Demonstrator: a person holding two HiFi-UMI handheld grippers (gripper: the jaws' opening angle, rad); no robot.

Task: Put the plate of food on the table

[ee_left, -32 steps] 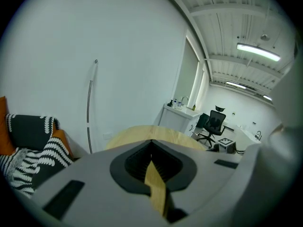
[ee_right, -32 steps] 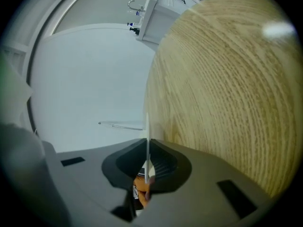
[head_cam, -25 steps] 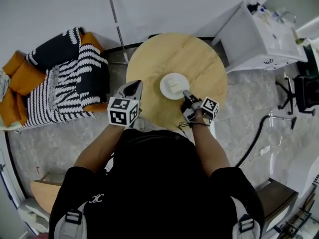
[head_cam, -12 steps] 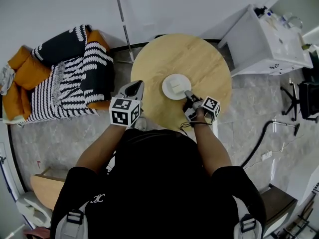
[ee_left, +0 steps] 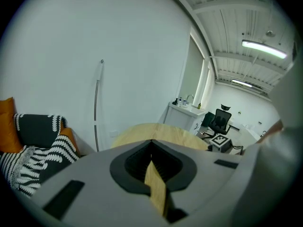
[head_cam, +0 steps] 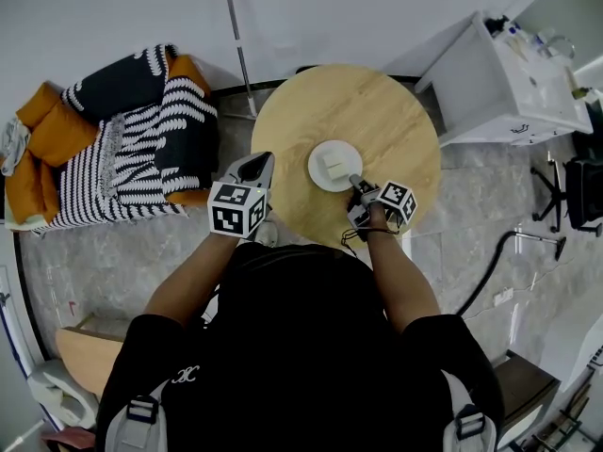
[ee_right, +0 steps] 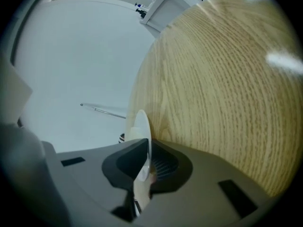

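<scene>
From above, the head view shows a round white plate (head_cam: 317,157) with a pale square piece of food (head_cam: 333,165) resting on the round surface (head_cam: 377,111) of light wood, towards its near side. The right hand-held gripper (head_cam: 354,182) reaches the plate's near rim. Only the right gripper view shows the grip: the dark ribbed jaws are closed on the thin smooth rim, seen edge-on beside strong wood grain. The left hand-held gripper (head_cam: 252,166) is at the surface's left edge; its own view shows the jaws narrow, almost together, holding nothing. A striped black-and-white cushion (head_cam: 141,149) lies at the left.
</scene>
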